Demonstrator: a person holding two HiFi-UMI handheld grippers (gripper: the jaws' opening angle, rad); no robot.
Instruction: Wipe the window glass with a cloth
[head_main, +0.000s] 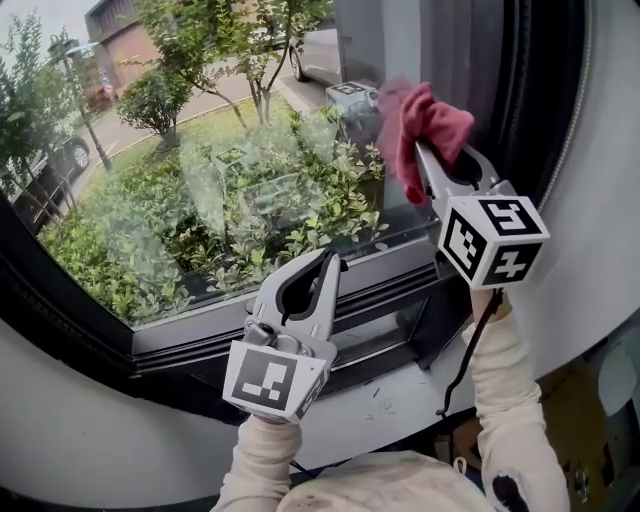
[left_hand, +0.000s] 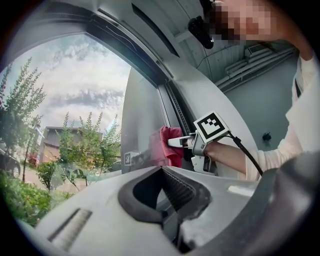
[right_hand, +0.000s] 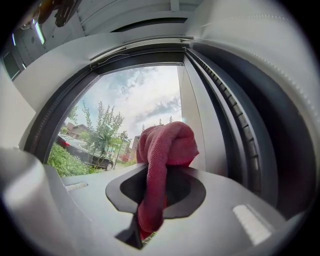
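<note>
**Q:** How is the cloth expected to handle, and where is it to be held?

**A:** The cloth (right_hand: 161, 150) is judged to be soft, light and limp, with a looped pile that should drag slightly on a pane rather than slip. No breakage risk is expected from the cloth itself. It is clamped by the right gripper (head_main: 424, 158) across a gathered fold, so a rounded wad stands proud of the jaw tips. A hold close behind that wad is advised, so that fabric and not metal meets the window glass (head_main: 200, 180).

**Q:** Where is it located, and how is it oriented?

**A:** The wad is seen at the far right of the pane, beside the dark window frame (head_main: 520, 80) and well above the sill. It appears to be against the glass, though contact cannot be confirmed. The long axis runs along the jaws: the bunched end points far and up toward the glass, and a narrow tail trails back between the jaws toward the person.

**Q:** What about the other tool?

**A:** The left gripper (head_main: 328, 260) is held low near the sill, its jaws brought together with nothing between them.
</note>
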